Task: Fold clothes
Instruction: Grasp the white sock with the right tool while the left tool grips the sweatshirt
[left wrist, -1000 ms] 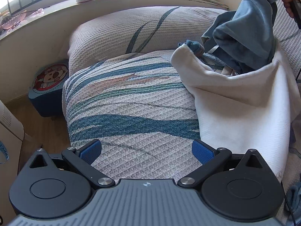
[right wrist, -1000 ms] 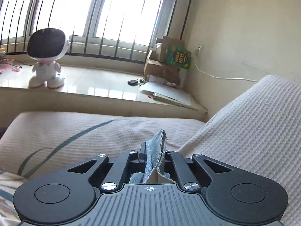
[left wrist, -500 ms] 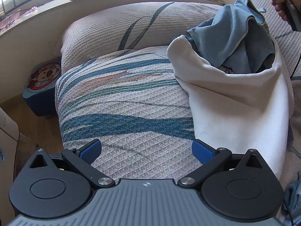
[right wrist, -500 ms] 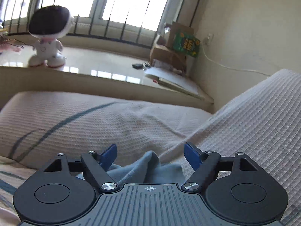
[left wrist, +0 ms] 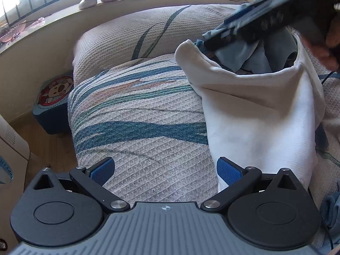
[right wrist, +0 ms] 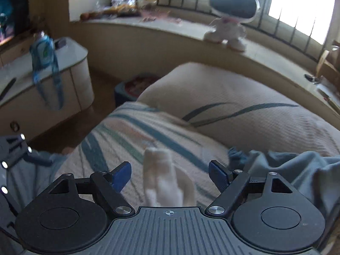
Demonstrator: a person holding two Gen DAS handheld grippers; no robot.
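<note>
Clothes are heaped on the patterned bedspread point(left wrist: 136, 127): a white garment point(left wrist: 261, 119) draped like a sack, rim standing up, with a crumpled blue-grey garment point(left wrist: 255, 57) bunched inside it. Your right gripper point(right wrist: 170, 173) has its fingers spread wide, gripping nothing, a white corner poking up between them. Your left gripper point(left wrist: 165, 169) is wide open too and empty, hovering over the bedspread just beside the white cloth. Pillow point(left wrist: 138, 34) behind, toy robot point(right wrist: 231, 19) on the windowsill point(left wrist: 53, 19).
</note>
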